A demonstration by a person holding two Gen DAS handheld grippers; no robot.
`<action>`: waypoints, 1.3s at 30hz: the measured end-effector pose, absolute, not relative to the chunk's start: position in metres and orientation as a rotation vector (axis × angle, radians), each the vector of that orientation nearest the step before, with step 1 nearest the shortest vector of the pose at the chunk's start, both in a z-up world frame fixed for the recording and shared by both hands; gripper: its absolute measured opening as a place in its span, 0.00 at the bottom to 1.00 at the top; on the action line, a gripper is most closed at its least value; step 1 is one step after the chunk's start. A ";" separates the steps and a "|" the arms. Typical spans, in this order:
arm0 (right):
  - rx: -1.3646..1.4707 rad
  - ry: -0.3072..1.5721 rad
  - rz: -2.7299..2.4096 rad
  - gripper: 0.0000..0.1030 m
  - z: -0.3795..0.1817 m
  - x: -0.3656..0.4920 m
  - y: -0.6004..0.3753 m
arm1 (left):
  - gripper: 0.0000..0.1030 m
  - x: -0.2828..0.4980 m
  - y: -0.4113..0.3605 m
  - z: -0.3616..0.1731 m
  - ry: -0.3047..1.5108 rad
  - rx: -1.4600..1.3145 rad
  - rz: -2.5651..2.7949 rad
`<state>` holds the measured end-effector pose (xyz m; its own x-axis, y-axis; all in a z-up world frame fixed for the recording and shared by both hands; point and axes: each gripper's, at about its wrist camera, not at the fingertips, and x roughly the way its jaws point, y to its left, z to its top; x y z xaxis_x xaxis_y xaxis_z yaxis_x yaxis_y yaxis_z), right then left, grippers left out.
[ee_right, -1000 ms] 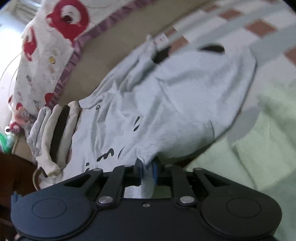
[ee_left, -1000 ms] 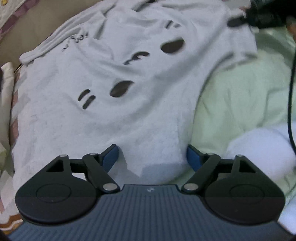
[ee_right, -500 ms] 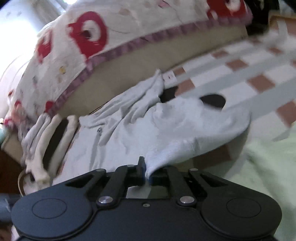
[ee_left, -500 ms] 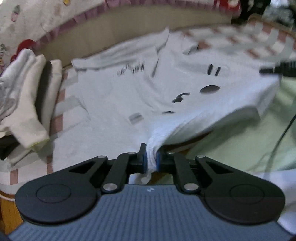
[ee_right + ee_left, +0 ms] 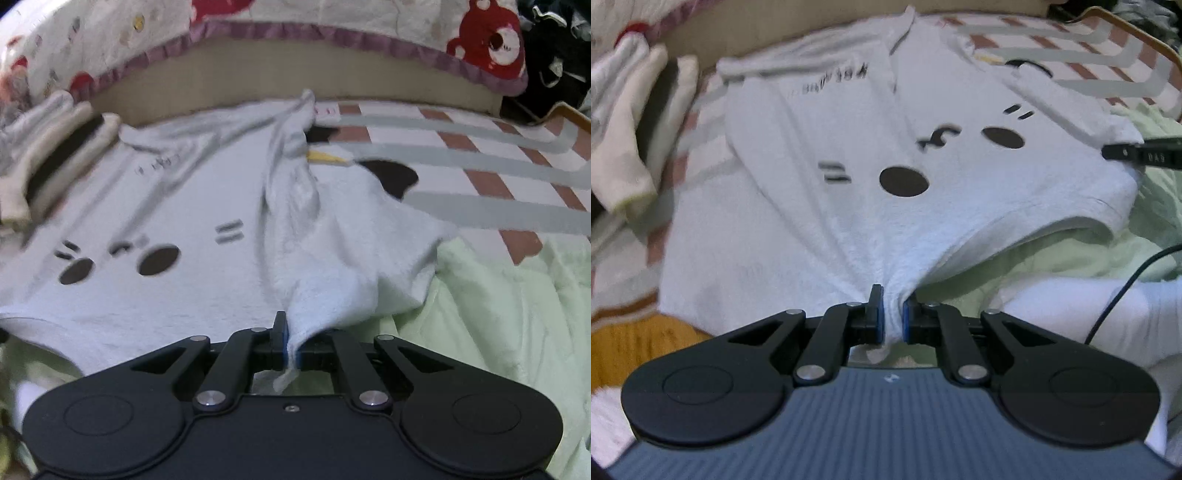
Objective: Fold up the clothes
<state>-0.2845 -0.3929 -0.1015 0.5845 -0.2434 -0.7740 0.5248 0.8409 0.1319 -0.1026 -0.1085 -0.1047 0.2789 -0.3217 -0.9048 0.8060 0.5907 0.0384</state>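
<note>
Both views are smeared by motion blur, so the small dark lettering near the far edge of the white shirt point(image 5: 849, 155) cannot be read, and the stack of folded clothes point(image 5: 631, 129) at far left is cut off by the frame. The shirt lies spread on the checked bedsheet point(image 5: 498, 177), its near hem lifted over a pale green blanket point(image 5: 498, 314). The left claw point(image 5: 893, 317) is pressed together, pinching the near hem. The right claw point(image 5: 291, 345) likewise pinches a bunched fold of the shirt's near edge point(image 5: 325, 295).
</note>
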 end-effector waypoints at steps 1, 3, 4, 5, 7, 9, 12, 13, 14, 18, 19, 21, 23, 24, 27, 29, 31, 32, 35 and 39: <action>0.376 0.840 -0.448 0.04 -0.103 -0.285 -0.394 | 0.09 -0.104 -0.111 -0.110 1.036 0.579 -0.805; 0.392 0.852 -0.424 0.04 -0.105 -0.287 -0.395 | 0.09 -0.107 -0.114 -0.118 1.049 0.613 -0.794; 0.400 0.858 -0.411 0.05 -0.106 -0.288 -0.396 | 0.10 -0.109 -0.115 -0.119 1.055 0.619 -0.793; 0.407 0.863 -0.399 0.05 -0.107 -0.289 -0.397 | 0.14 -0.110 -0.115 -0.120 1.062 0.625 -0.793; 0.423 0.875 -0.374 0.11 -0.109 -0.291 -0.399 | 0.27 -0.109 -0.114 -0.114 1.103 0.624 -0.822; 0.461 0.864 -0.333 0.13 -0.104 -0.299 -0.404 | 0.47 -0.108 -0.111 -0.094 1.103 0.603 -0.887; 0.563 0.751 -0.284 0.55 -0.079 -0.323 -0.430 | 0.54 -0.100 -0.106 -0.053 1.002 0.496 -0.977; 0.580 0.715 -0.300 0.71 -0.070 -0.330 -0.440 | 0.57 -0.093 -0.109 -0.044 0.970 0.459 -0.998; 0.587 0.677 -0.329 0.71 -0.063 -0.334 -0.452 | 0.64 -0.086 -0.111 -0.034 0.939 0.421 -1.018; 0.661 0.644 -0.431 0.71 -0.070 -0.328 -0.505 | 0.68 -0.051 -0.166 -0.050 0.893 0.457 -1.001; 0.683 0.652 -0.458 0.71 -0.075 -0.323 -0.520 | 0.68 -0.043 -0.180 -0.059 0.889 0.475 -0.983; 0.675 0.728 -0.521 0.71 -0.093 -0.305 -0.548 | 0.68 -0.028 -0.205 -0.076 0.882 0.499 -0.945; 0.662 0.839 -0.604 0.71 -0.108 -0.287 -0.566 | 0.68 -0.013 -0.222 -0.092 0.886 0.494 -0.913; 0.661 0.898 -0.648 0.71 -0.116 -0.279 -0.572 | 0.68 -0.005 -0.224 -0.098 0.898 0.464 -0.902; 0.777 0.881 -0.605 0.71 -0.131 -0.273 -0.578 | 0.68 0.012 -0.212 -0.116 0.936 0.361 -0.866; 0.798 0.856 -0.565 0.71 -0.139 -0.267 -0.574 | 0.68 0.022 -0.202 -0.126 0.951 0.320 -0.838; 0.627 0.849 -0.563 0.12 -0.141 -0.252 -0.557 | 0.68 0.030 -0.193 -0.135 0.971 0.310 -0.804; 0.542 0.856 -0.571 0.04 -0.138 -0.245 -0.549 | 0.68 0.033 -0.190 -0.136 0.977 0.312 -0.790; 0.436 0.767 -0.658 0.03 -0.107 -0.247 -0.529 | 0.68 0.036 -0.183 -0.133 0.972 0.351 -0.743; 0.212 0.635 -0.863 0.02 -0.043 -0.280 -0.504 | 0.68 0.034 -0.183 -0.140 1.008 0.421 -0.723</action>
